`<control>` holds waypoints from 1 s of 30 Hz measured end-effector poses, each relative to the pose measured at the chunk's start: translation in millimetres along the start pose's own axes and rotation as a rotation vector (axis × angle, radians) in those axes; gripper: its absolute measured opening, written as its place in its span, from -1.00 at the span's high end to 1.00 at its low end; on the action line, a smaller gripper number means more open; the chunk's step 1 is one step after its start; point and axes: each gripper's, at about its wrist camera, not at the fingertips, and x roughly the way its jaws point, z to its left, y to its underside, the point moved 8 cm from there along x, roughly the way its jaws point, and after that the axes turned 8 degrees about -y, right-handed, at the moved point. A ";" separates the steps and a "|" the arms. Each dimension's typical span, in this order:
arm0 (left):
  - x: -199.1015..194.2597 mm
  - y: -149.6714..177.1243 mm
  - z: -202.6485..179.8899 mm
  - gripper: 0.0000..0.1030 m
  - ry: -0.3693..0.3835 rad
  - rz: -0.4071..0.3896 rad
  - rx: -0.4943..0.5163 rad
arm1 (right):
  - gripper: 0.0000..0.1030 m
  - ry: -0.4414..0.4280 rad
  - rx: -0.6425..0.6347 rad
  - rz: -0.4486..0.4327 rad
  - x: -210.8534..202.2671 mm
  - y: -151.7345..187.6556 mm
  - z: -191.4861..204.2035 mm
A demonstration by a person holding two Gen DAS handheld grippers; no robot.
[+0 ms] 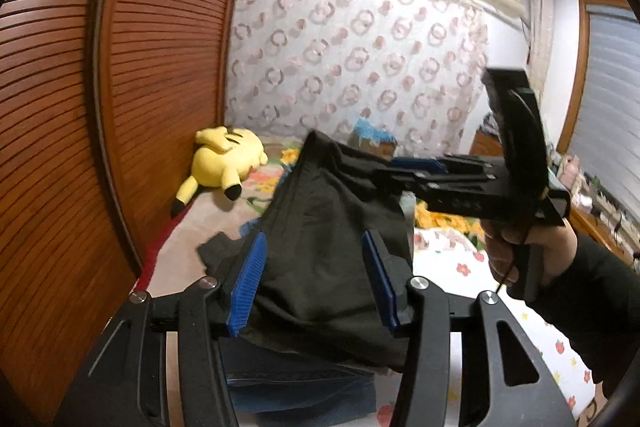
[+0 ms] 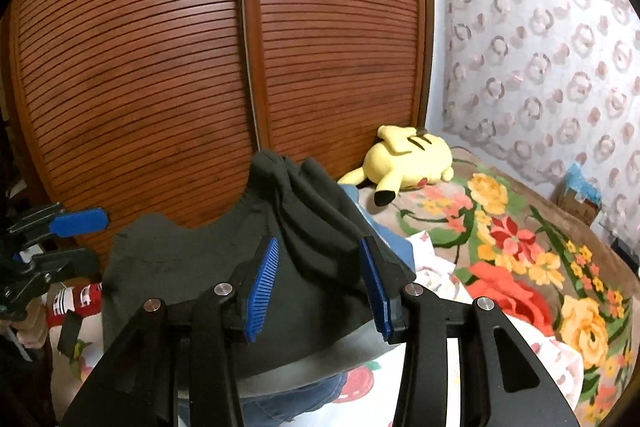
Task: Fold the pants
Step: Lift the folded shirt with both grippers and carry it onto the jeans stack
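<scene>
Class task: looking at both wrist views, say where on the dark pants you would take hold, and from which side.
Take the dark pants at the raised bunched ridge near the wardrobe, coming from above. It looks the easiest part to pinch, since it stands proud while the rest lies draped flat.

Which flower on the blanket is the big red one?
The large red flower near the blanket's front edge, below the smaller yellow flower and left of another yellow one.

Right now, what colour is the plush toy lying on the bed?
Yellow with black-tipped ears, clearest in the right wrist view: plush toy.
</scene>
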 end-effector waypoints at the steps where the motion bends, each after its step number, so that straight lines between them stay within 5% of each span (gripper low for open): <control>1: 5.3 2.4 -3.7 0.01 0.005 0.014 0.017 | 0.15 -0.001 0.009 0.005 4.0 -0.6 -4.6; 11: 54.4 37.3 9.8 0.01 -0.006 0.163 0.000 | 0.15 0.002 0.075 0.075 47.3 -4.4 -40.9; 19: 56.6 39.2 5.5 0.01 -0.019 0.166 0.005 | 0.15 0.038 0.037 0.017 29.8 -10.1 -25.9; 27: 56.9 40.6 4.4 -0.02 -0.026 0.162 0.017 | 0.16 -0.046 -0.035 -0.007 20.6 -19.3 20.5; 30: 56.3 41.1 4.3 -0.03 -0.026 0.163 0.017 | 0.37 -0.072 -0.036 0.008 28.0 -19.3 21.0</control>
